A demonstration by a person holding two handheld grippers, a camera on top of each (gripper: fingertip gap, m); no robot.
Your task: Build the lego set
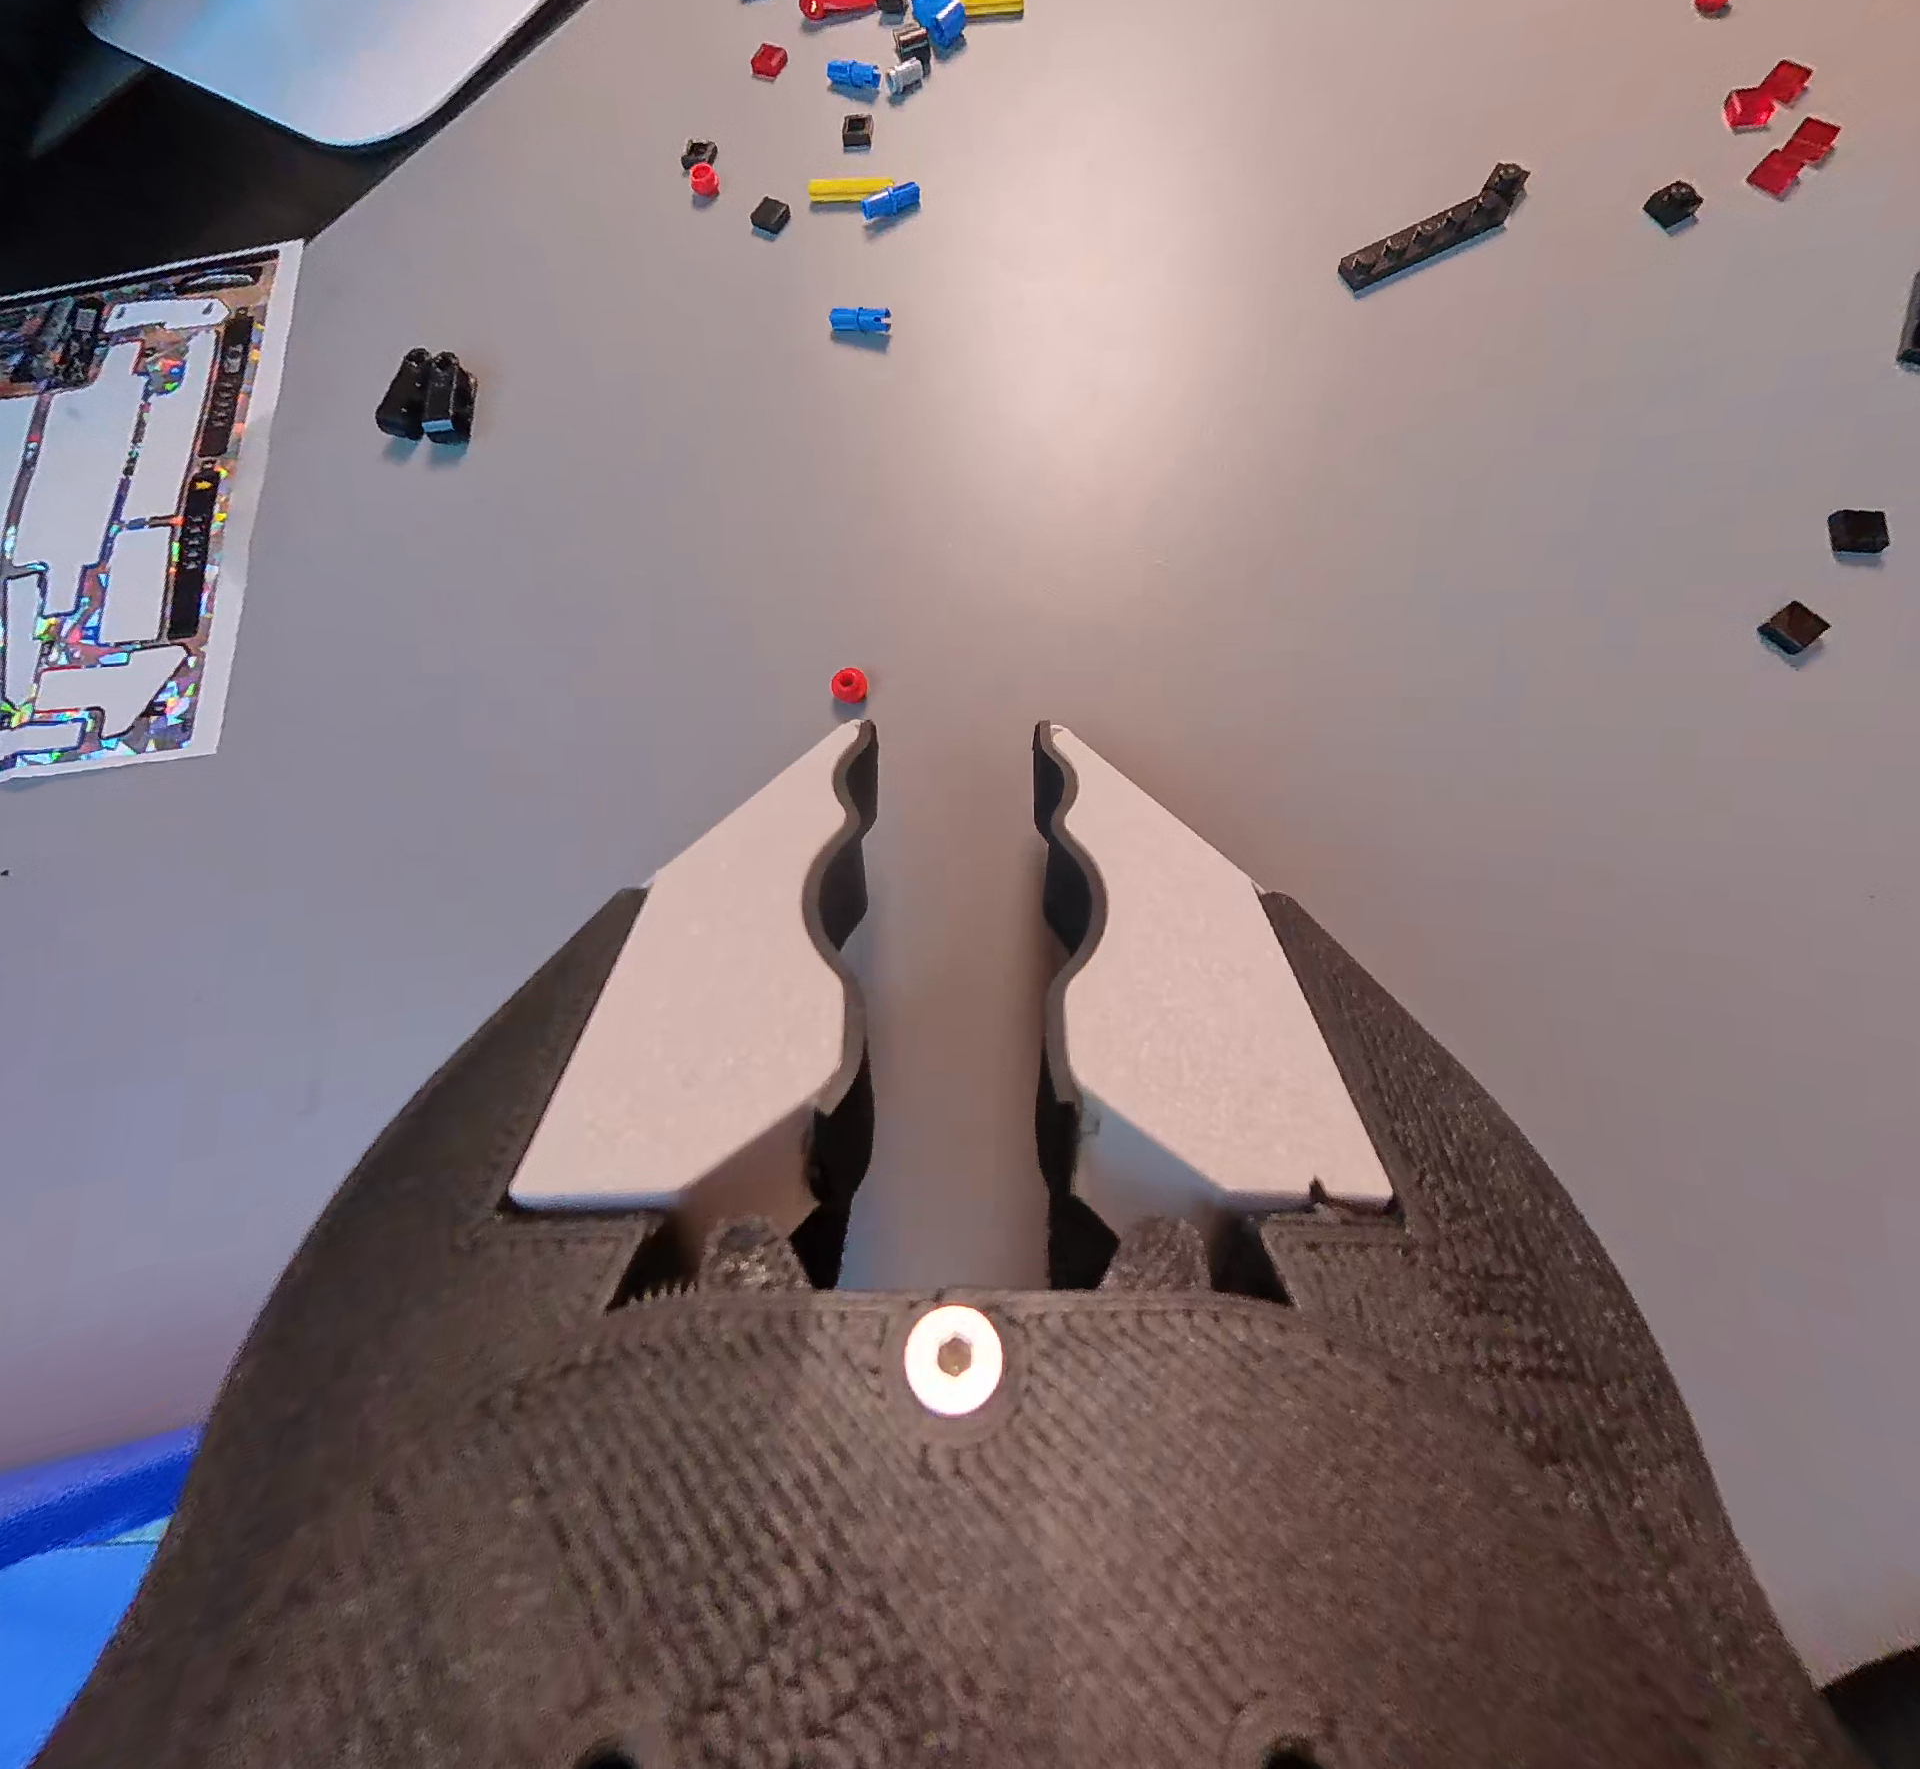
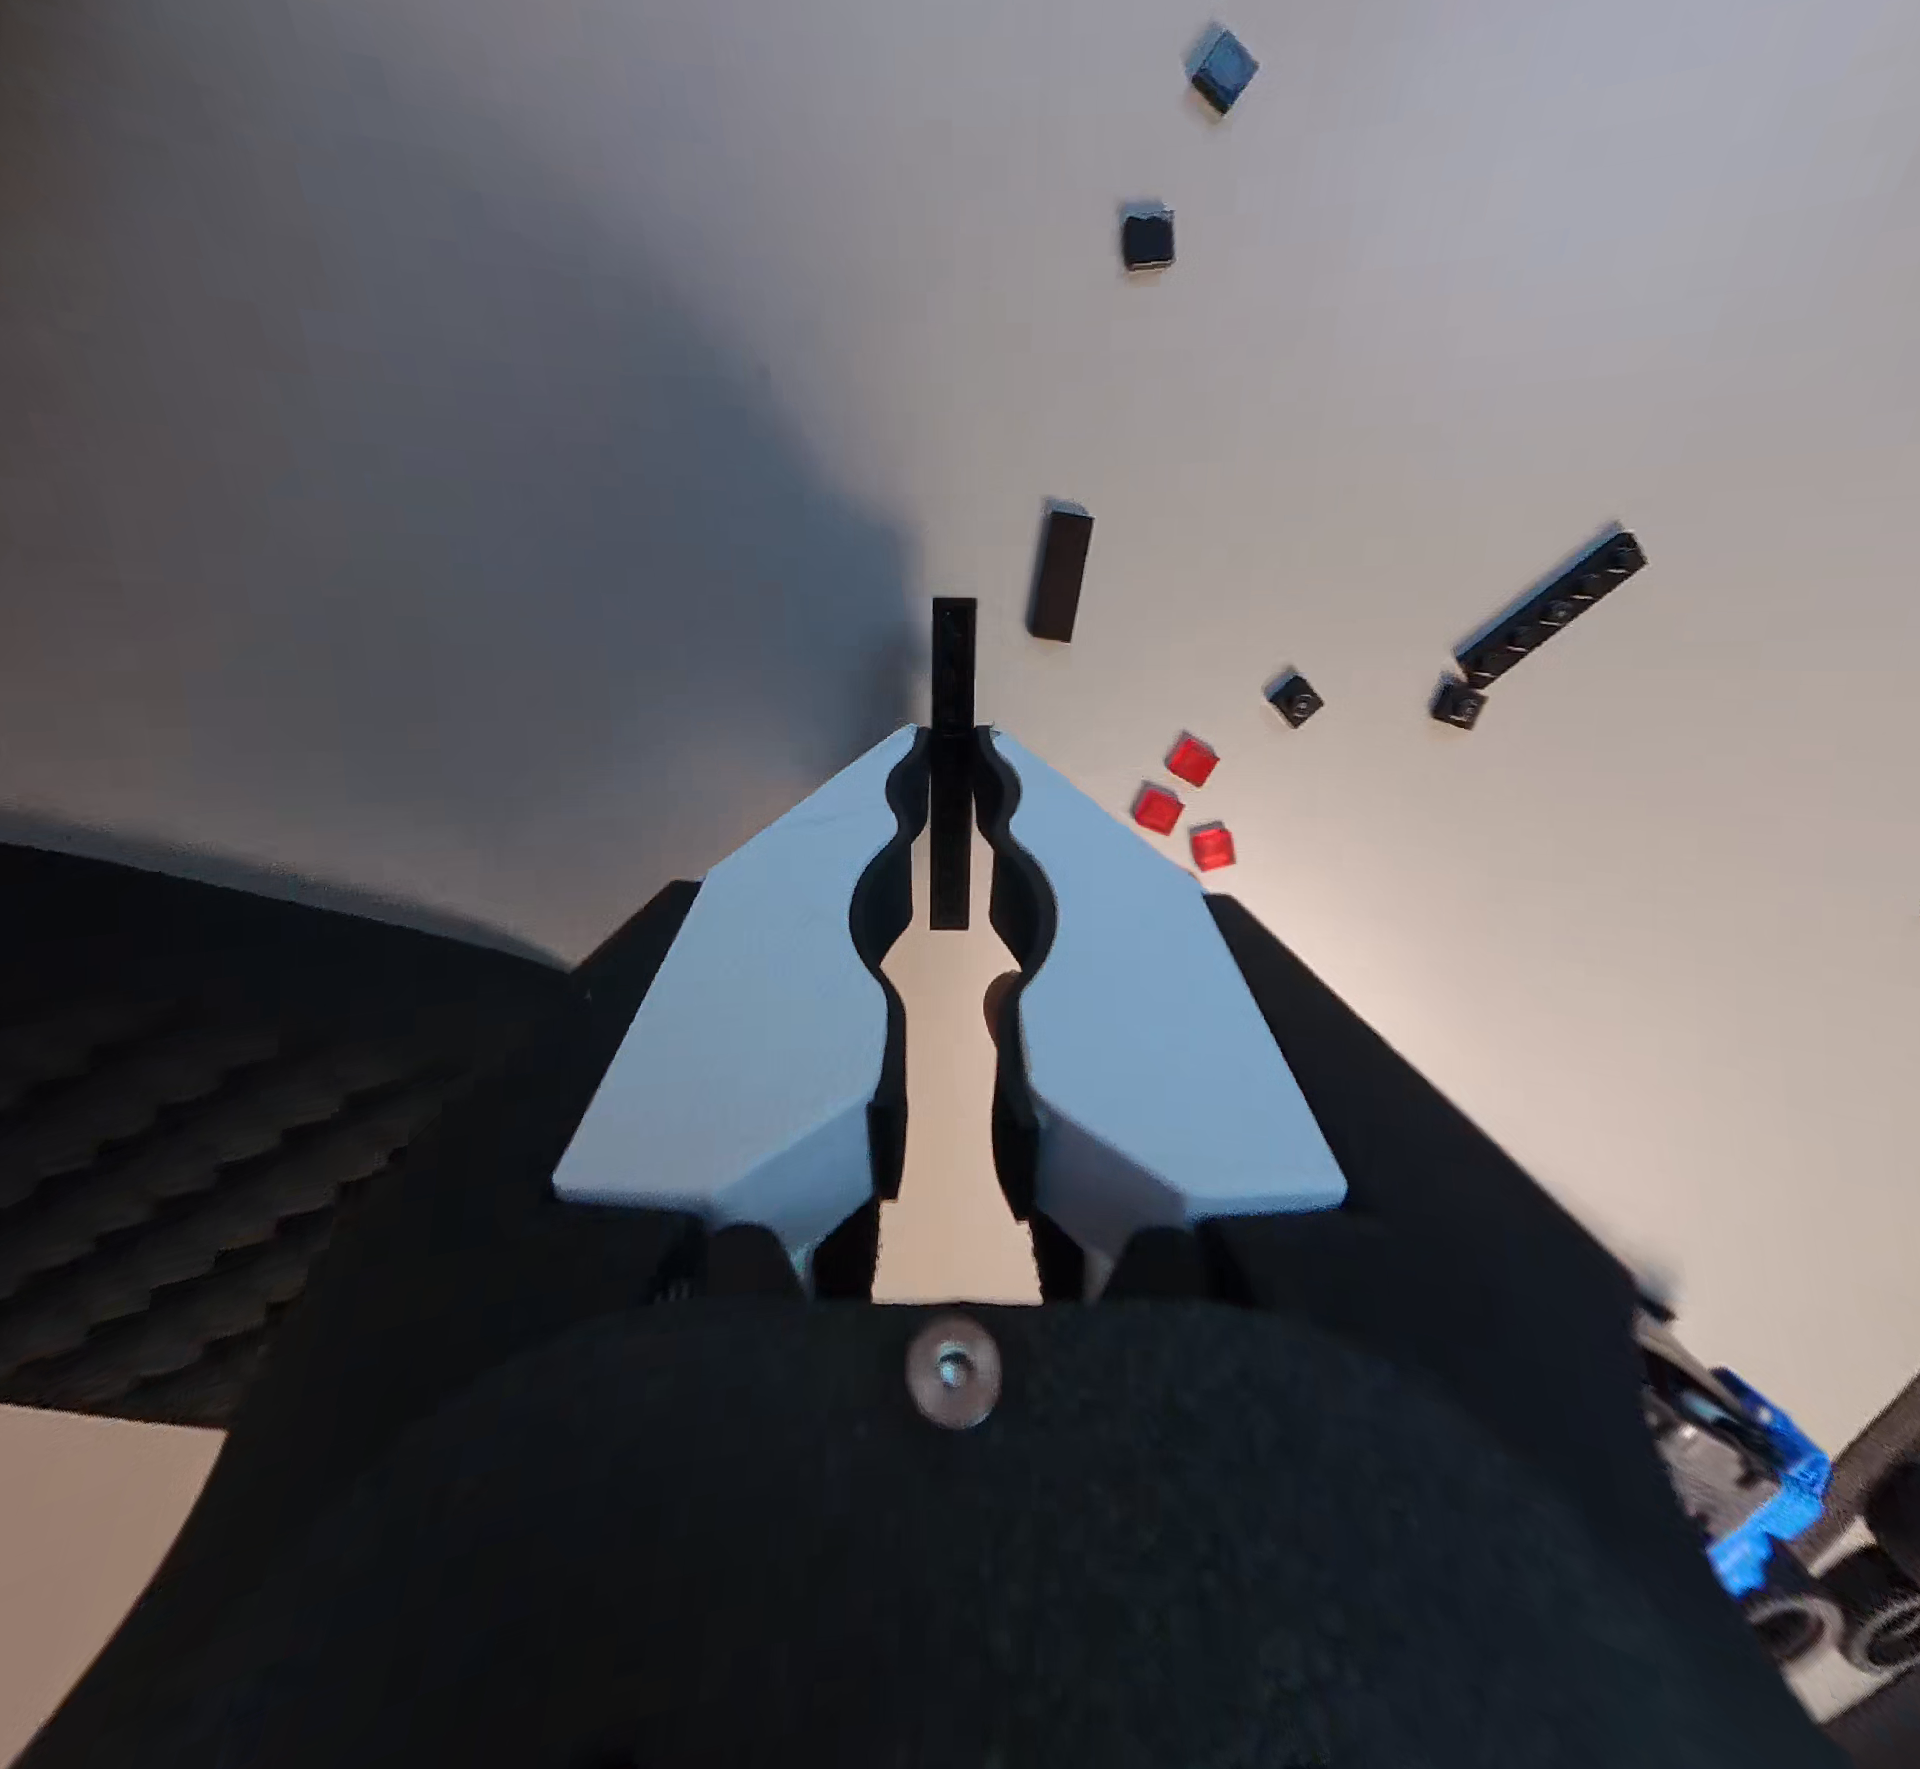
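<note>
Right wrist view: right gripper (image 2: 954, 732) pinches thin black plate (image 2: 954, 763) edge-on at frame centre, likely for fitting. Left gripper (image 1: 954, 727) empty, jaws apart; red stud (image 1: 849, 684) beside tip; loose pieces (image 1: 873, 46) upper centre.

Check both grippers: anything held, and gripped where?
The right gripper pinches a thin black lego plate at about mid-length, its far end sticking out past the tips. The left gripper is open and empty.
</note>
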